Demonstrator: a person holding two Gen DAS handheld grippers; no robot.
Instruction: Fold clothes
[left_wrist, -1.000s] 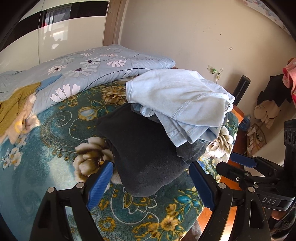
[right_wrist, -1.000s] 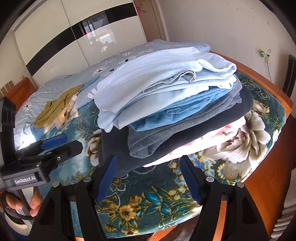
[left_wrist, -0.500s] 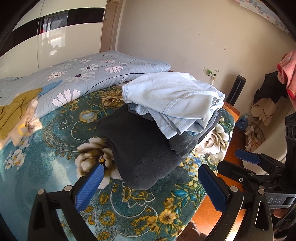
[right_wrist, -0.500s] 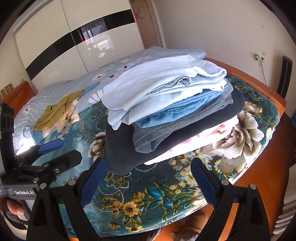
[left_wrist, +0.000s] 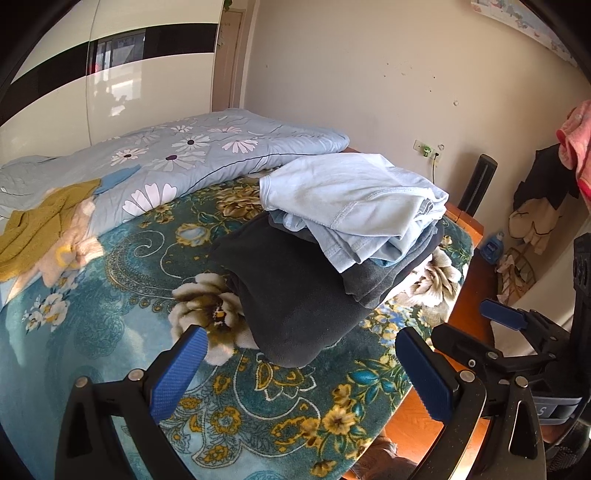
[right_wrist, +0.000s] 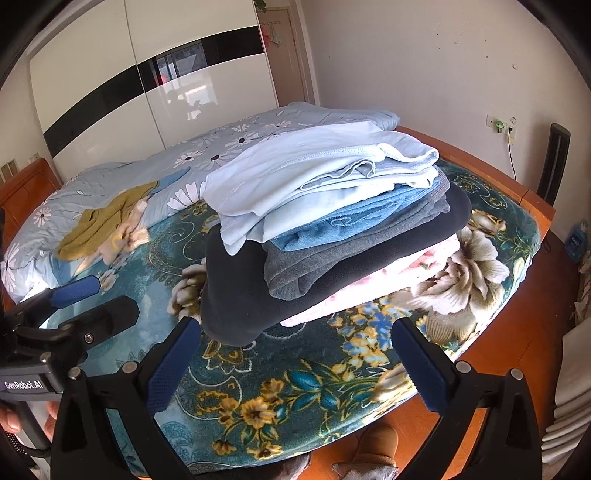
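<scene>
A stack of folded clothes (right_wrist: 332, 229) sits on the teal floral blanket (right_wrist: 295, 387) at the corner of the bed. A pale blue garment (left_wrist: 351, 199) lies on top, then blue, grey and dark charcoal (left_wrist: 288, 295) layers, with a pink one (right_wrist: 388, 280) at the bottom. My left gripper (left_wrist: 299, 365) is open and empty, held back from the stack's near edge. My right gripper (right_wrist: 295, 358) is open and empty, also short of the stack. A mustard and cream garment (right_wrist: 107, 225) lies unfolded further up the bed.
A pale blue floral quilt (left_wrist: 192, 155) covers the far side of the bed. The wooden bed frame (right_wrist: 524, 192) edges the corner, with orange floor below. A slipper (right_wrist: 376, 443) lies on the floor. Clothes (left_wrist: 543, 195) hang on the right wall.
Both grippers have drawn back and up from the stack and their jaws have opened wider. The stack has not moved.
</scene>
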